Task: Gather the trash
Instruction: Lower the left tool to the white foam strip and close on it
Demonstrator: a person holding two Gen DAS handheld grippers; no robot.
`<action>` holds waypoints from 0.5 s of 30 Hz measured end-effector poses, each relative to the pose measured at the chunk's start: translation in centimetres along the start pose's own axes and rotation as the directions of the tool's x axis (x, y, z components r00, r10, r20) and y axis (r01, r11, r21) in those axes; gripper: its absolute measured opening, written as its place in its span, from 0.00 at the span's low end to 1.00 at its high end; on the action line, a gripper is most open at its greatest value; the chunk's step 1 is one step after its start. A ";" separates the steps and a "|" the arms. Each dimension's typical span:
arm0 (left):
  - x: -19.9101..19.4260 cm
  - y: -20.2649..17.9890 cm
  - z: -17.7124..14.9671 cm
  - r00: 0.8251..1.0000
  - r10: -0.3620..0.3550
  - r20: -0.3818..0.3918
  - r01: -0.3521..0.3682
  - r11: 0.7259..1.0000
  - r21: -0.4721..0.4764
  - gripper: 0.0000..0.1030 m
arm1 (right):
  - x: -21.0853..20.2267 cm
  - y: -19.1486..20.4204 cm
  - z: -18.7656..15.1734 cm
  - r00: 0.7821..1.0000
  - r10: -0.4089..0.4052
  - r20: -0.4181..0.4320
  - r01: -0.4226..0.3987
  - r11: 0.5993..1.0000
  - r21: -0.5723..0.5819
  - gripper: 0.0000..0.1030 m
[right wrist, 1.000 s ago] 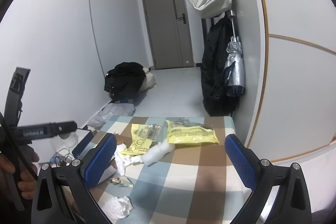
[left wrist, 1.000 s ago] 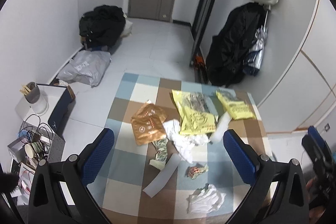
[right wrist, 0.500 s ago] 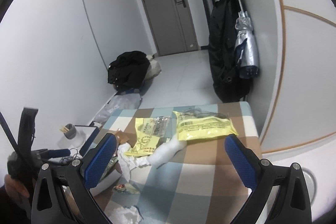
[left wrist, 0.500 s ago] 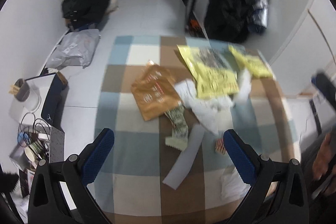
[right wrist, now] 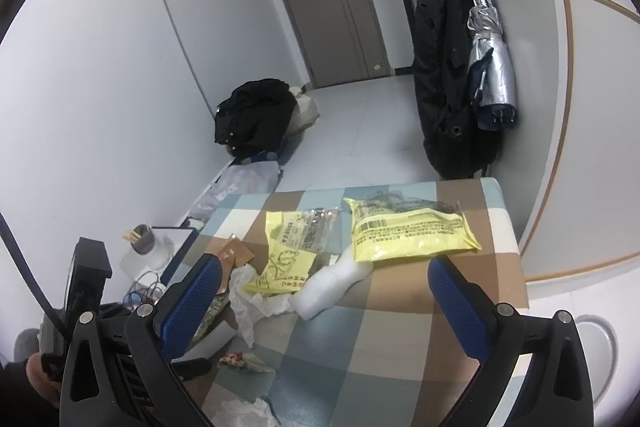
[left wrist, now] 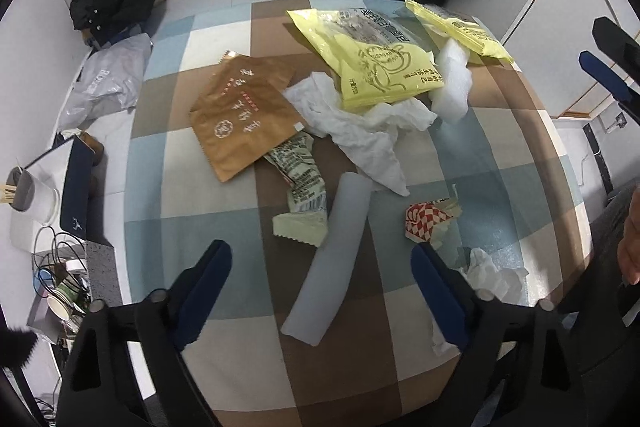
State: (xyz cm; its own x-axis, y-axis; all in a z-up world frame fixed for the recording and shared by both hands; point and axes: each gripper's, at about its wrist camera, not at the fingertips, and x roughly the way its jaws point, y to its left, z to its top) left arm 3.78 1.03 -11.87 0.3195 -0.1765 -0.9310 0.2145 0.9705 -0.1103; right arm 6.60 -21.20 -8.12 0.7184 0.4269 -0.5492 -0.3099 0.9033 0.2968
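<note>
Dropped closer over the checked tablecloth (left wrist: 224, 331) with left gripper (left wrist: 320, 267) jaws just narrowing yet still spread, empty, straddling the pale foam strip (left wrist: 332, 259) lying lengthwise between them, right gripper (right wrist: 324, 291) spread wide, empty, farther off.

On the tabletop (left wrist: 224, 211) the litter lies spread out. Two snack bags (left wrist: 372, 59) sit at the far edge, side by side, the left one overlapping a crumpled tissue (left wrist: 360, 123). A foam roll (left wrist: 452, 83) lies just right of that tissue. A flat pouch (left wrist: 244, 111) lies to the left, partly over a printed wrapper (left wrist: 300, 183). Nearer, a long strip (left wrist: 332, 259) runs beside the checked wrapper (left wrist: 428, 223) and another tissue (left wrist: 492, 275).
</note>
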 end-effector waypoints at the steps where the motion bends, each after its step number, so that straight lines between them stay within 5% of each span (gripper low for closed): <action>1: 0.3 -0.1 0.0 1.000 -0.008 -0.004 0.008 1.000 0.000 0.74 | 0.1 0.1 0.0 1.000 -0.001 -0.004 0.001 1.000 -0.001 1.00; 7: 0.9 -0.8 -0.3 0.998 0.013 -0.055 -0.012 1.000 0.024 0.46 | 0.6 0.4 -0.2 1.000 -0.004 -0.028 0.003 1.000 -0.013 1.00; 10: 0.7 -1.0 -0.5 0.998 0.013 -0.056 -0.012 0.999 0.034 0.19 | 0.9 0.4 -0.4 0.999 -0.016 -0.047 0.015 1.000 -0.022 1.00; 15: 0.2 -0.8 -0.7 0.998 -0.006 -0.059 0.007 1.000 0.015 0.11 | 0.9 0.2 -0.6 0.998 -0.030 -0.058 0.029 0.999 -0.013 1.00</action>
State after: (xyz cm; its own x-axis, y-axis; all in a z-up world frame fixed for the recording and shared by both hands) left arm 3.00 0.37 -12.28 0.2627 -0.1725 -0.9493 0.2303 0.9667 -0.1119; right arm 6.80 -20.61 -9.05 0.6898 0.4015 -0.6024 -0.2970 0.9158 0.2703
